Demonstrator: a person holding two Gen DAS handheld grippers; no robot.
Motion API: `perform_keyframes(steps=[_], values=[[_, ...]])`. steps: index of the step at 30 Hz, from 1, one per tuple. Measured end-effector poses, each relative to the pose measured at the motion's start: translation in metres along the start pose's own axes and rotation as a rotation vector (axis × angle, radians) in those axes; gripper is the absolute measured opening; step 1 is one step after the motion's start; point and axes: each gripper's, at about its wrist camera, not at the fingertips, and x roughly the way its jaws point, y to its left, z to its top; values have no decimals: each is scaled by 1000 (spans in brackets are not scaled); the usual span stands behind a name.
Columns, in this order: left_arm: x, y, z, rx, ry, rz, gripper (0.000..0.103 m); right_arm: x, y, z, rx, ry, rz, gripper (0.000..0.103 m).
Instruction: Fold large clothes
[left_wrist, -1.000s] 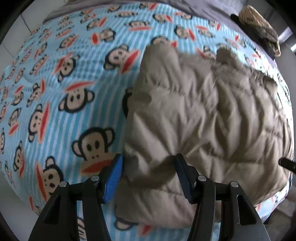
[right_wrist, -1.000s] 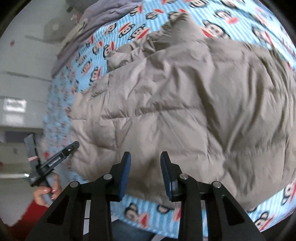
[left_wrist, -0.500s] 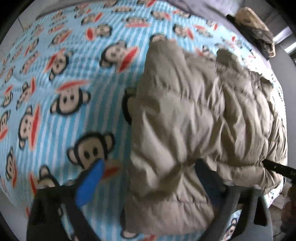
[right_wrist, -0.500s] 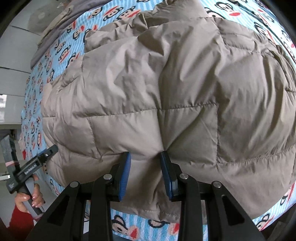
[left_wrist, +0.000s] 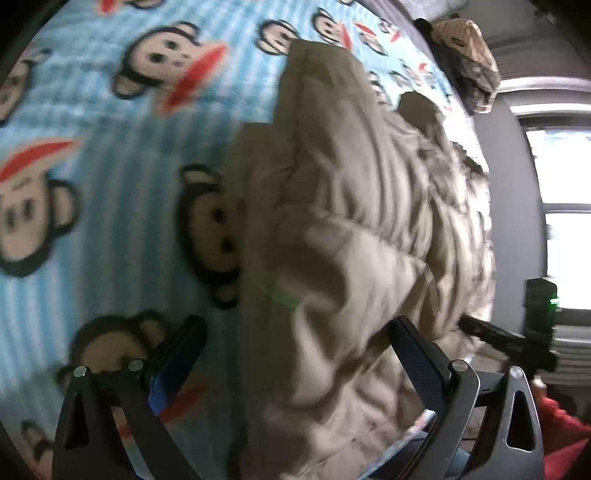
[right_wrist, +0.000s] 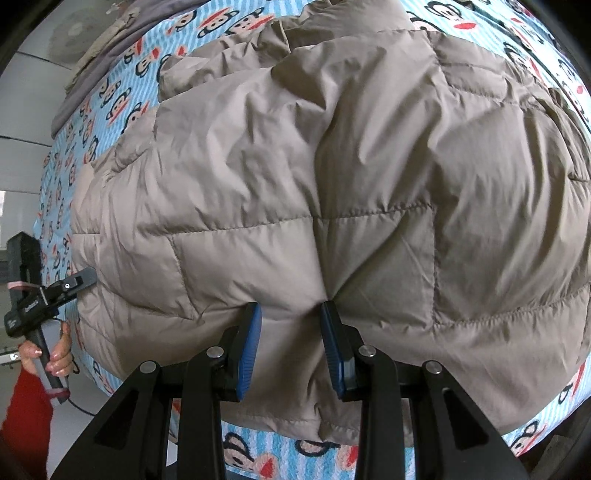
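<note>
Your puffy beige coat (right_wrist: 332, 177) sits on a monkey-print bedspread (left_wrist: 110, 155), window (left_wrist: 565, 221) off right. Left hand-held gripper (left_wrist: 295, 343) spread wide; right hand-held gripper (right_wrist: 290, 321) parted, pressing into the coat.

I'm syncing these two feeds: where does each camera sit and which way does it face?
Left wrist: on the left gripper, low along the beige quilted down jacket; wide-open fingers, red sleeve.
Right wrist: on the right gripper, over the jacket's hem; fingers apart, fabric bulging between.
Shared: jacket, monkey-print blue striped blanket; each shows the other gripper.
</note>
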Motion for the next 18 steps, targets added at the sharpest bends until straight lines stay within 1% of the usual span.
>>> perform_keyframes(steps=[2,3,4,8,10,12,13,14,15,16,17,18], values=[[8,-6,8,11,26,-63,100,1,0,1,0,1,-1,36],[15,-10,13,22,42,-79,100,2,0,2,1,1,-1,36],[23,-15,16,37,58,-69,100,3,-1,2,3,1,-1,36],[51,-29,23,113,120,16,100,5,-2,6,22,9,-2,36],[52,-31,24,124,127,23,100,0,0,7,19,17,-2,37],[48,-32,23,142,116,8,82,-10,2,8,14,1,3,37],[47,-32,22,146,116,-16,62,-17,3,9,11,-27,-2,37],[47,-31,23,136,122,-61,43,-25,4,10,9,-68,-16,37],[48,-29,25,117,128,-104,39,-30,4,11,9,-100,-25,37],[48,-31,25,118,122,-110,36,-36,3,13,14,-140,-30,37],[46,-34,24,127,117,-109,32,-38,3,14,18,-160,-33,36],[44,-36,23,127,113,-108,30,-41,2,18,23,-187,-37,26]])
